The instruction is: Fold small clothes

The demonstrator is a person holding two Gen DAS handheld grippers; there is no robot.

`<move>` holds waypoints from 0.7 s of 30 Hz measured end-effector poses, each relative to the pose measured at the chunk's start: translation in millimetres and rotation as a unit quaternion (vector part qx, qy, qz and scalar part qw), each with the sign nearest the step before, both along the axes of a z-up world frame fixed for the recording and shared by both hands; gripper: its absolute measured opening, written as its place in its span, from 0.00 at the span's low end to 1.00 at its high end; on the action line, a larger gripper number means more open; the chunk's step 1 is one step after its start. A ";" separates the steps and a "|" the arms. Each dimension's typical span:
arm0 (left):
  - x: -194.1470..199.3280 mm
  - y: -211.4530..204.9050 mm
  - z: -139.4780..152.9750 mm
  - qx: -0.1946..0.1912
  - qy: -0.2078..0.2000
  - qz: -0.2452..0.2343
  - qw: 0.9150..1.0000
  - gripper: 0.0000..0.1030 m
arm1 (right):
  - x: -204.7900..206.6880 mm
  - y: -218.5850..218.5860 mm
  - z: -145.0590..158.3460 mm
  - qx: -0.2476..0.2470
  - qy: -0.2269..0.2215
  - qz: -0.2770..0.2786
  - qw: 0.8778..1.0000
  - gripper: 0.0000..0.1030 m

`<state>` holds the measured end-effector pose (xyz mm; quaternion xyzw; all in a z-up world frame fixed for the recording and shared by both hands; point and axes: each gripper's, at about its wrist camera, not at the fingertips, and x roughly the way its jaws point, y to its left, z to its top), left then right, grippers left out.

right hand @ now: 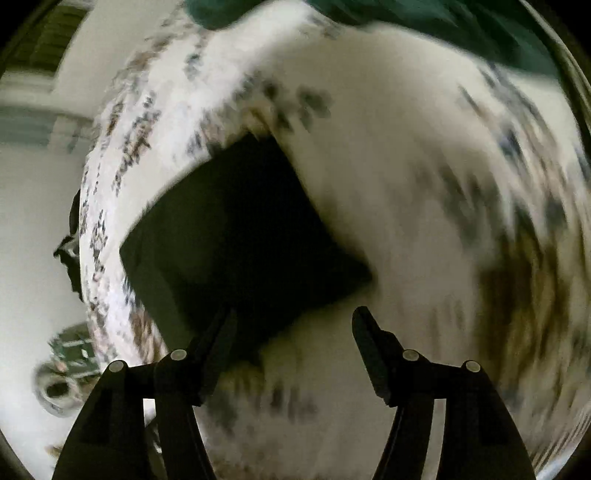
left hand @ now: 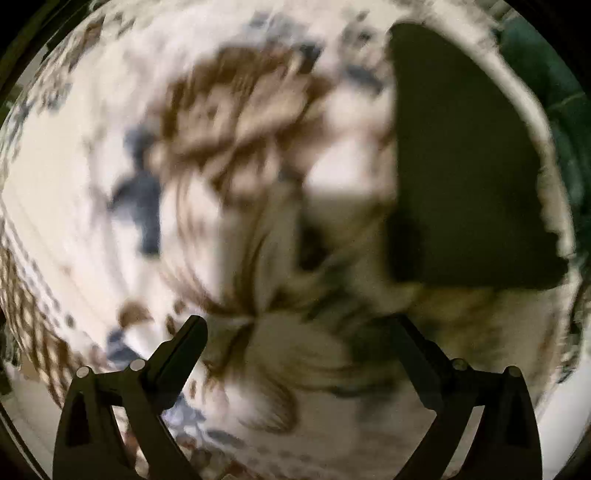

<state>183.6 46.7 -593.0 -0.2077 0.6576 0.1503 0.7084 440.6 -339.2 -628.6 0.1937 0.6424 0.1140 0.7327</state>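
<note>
Flat dark folded square garment lies on white bedspread with brown-and-blue floral print. Left gripper jaws released, empty. Right gripper jaws released, above garment edge. Green fabric beyond.

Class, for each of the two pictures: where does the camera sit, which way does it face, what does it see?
Left wrist: sits behind the open left tool, facing down on the patterned bedspread; dark folded garment at right.
Right wrist: sits behind the open right tool, angled down at the same garment; pale floor at left.
Shared: garment, bedspread. No hand shows.
</note>
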 end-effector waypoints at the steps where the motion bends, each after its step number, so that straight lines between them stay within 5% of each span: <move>1: -2.4 1.7 -14.9 0.000 0.015 0.005 1.000 0.98 | 27.5 11.0 -8.8 -0.014 -0.013 0.018 1.000 0.65; 6: -1.1 2.9 -34.1 0.018 -0.003 0.019 1.000 1.00 | 122.1 58.3 -65.4 -0.017 0.005 0.075 0.997 0.65; 7: -1.1 1.0 -34.8 0.025 -0.005 0.020 0.999 1.00 | 130.3 63.9 -74.0 -0.009 0.017 0.081 0.996 0.53; 8: -2.0 -0.1 -35.0 0.030 -0.010 0.019 0.999 1.00 | 132.4 67.6 -77.7 0.005 0.023 0.084 0.996 0.13; 9: -2.8 -0.9 -35.5 0.030 -0.014 0.020 0.999 1.00 | 136.5 69.8 -74.0 0.022 0.016 0.082 0.996 0.08; 15: 0.6 -4.2 -38.8 0.010 -0.002 0.022 1.000 1.00 | 142.8 74.8 -17.7 -0.026 -0.084 0.074 0.993 0.08; 18: -2.3 2.6 -35.2 -0.002 0.006 0.024 1.000 1.00 | 154.8 89.4 -37.2 -0.074 -0.037 0.123 0.989 0.09; 21: 0.6 20.7 -25.2 -0.022 0.005 0.041 0.999 1.00 | 146.3 68.5 -31.5 -0.056 -0.007 0.109 0.992 0.25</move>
